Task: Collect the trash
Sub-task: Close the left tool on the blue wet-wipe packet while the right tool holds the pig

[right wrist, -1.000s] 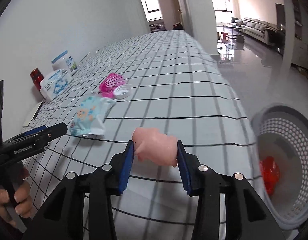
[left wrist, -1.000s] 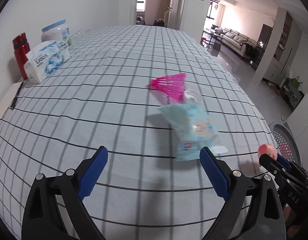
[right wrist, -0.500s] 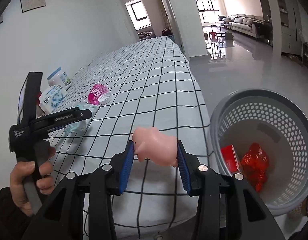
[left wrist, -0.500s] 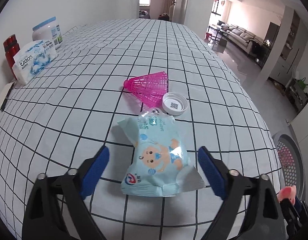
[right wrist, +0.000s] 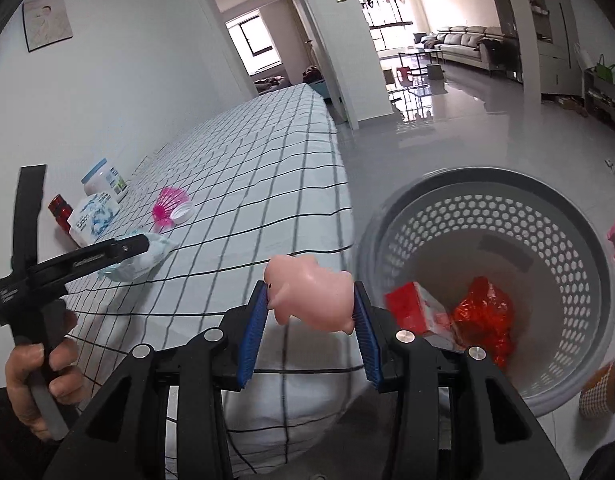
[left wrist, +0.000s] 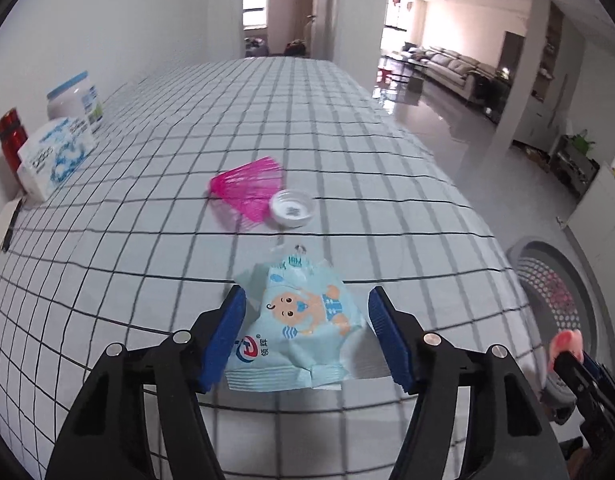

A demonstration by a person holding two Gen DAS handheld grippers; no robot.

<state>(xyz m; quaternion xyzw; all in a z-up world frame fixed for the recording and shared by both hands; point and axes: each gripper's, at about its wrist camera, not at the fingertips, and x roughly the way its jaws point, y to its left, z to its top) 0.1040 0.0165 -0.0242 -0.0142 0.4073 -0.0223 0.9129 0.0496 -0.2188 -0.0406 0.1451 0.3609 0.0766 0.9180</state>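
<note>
Left wrist view shows our left tool point(left wrist: 305, 328) straddling the pale blue baby-print wipes packet point(left wrist: 297, 328) on the checked tabletop point(left wrist: 147, 208). A second ago the packet lay well ahead of the fingers; now it sits between them, and the jaws have just been closing around it. The left pad looks to be at the packet's edge, while a gap shows on the right side, so we judge the pinch not yet made and the tool open around it. That puts us at the start of the next pick: closing further should trap the packet, though a flat, slack wrapper may crumple or slip.

From the right wrist view, our right tool point(right wrist: 309, 312) is clamped on a soft pink pig toy point(right wrist: 311, 294), both pads pressing its flanks. It was over the tabletop a second ago; now it hangs at the table's edge, beside the grey perforated basket point(right wrist: 567, 232) on the floor, which already holds a red box point(right wrist: 407, 308) and crumpled red wrapper point(right wrist: 481, 316). We judge the drop is near, but the toy is not yet clearly over the basket's mouth.

Farther along the tabletop wait a pink shuttlecock point(left wrist: 249, 192) and a white cap point(left wrist: 292, 208) touching it. By the wall stand a tissue pack point(left wrist: 53, 156), a white jar point(left wrist: 73, 96) and a red bottle point(left wrist: 11, 140); whether those count as trash we cannot tell.

Both views are motion-blurred. The basket is cut off at the left view's edge, and a pink thing at the right view's margin is too clipped to name.
</note>
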